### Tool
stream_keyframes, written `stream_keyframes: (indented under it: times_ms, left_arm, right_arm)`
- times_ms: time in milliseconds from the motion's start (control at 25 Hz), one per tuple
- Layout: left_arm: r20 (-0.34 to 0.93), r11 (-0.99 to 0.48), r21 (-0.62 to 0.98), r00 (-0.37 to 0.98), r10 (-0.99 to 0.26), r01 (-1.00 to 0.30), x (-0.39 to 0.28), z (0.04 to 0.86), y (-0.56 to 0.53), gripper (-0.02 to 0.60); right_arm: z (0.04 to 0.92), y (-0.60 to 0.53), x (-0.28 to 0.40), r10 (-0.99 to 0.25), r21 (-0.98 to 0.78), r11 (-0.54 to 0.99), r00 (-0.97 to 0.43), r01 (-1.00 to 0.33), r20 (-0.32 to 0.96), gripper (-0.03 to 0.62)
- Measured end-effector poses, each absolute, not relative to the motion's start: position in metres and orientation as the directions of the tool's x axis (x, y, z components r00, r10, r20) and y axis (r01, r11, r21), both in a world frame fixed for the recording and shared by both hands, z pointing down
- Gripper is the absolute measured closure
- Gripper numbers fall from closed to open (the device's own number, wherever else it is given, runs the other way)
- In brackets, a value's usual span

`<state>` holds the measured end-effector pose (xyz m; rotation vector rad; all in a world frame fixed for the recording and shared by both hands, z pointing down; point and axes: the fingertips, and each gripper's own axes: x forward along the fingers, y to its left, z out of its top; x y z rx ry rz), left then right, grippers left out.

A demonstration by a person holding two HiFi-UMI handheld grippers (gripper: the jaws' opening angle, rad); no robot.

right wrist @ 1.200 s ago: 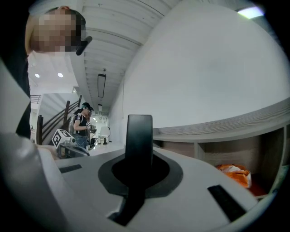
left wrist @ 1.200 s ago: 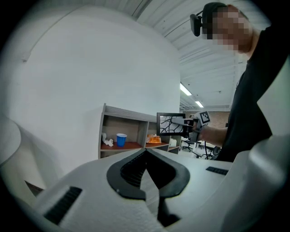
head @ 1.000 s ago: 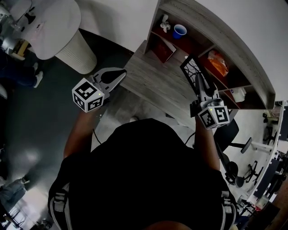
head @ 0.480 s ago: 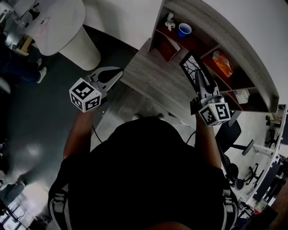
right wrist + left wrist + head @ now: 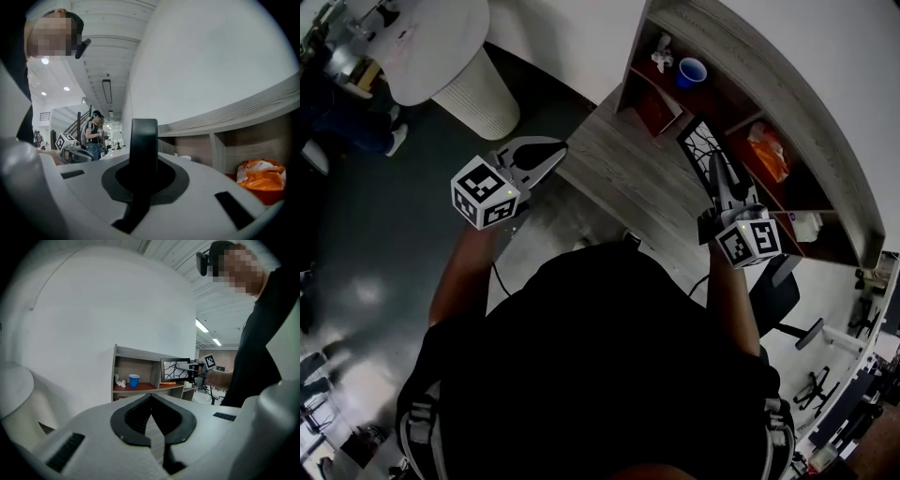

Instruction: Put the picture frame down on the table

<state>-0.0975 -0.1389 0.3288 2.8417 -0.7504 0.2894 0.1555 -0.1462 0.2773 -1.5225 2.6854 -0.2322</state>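
Two tongs are raised over a grey wooden bench (image 5: 623,178). An open shelf unit (image 5: 792,112) stands along its far side. In the compartments we see a blue cup (image 5: 692,72), a small white object (image 5: 663,52), a leaning reddish box (image 5: 661,111) and an orange bag (image 5: 769,148). A white ribbed pedestal (image 5: 478,94) stands on the floor to the left, and an office chair (image 5: 780,277) is to the right of the bench.

The right tongs (image 5: 714,161) are clamped on the picture frame (image 5: 698,141). They hold it upright in the air, just in front of the shelf's middle compartments and above the back part of the bench. In the right gripper view the frame stands edge-on between the pressed jaws. The left tongs (image 5: 558,148) are well apart from the frame, near the bench's left edge, with their tips together and nothing between them.

Compared with a second ago, we find the frame in the same grip and still clear of the bench. Both tongs have barely shifted against the shelf.
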Motion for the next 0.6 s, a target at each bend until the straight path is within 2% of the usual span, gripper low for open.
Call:
stream_keyframes:
  times_ms: [600]
  left_arm:
    - [0.262, -0.802, 0.162, 0.809, -0.527, -0.575, -0.052, 0.338, -0.161, 0.565]
  right_arm:
    - [0.289, -0.195, 0.167, -0.764, -0.19, 0.624, -0.643, -0.758, 0.055, 0.577]
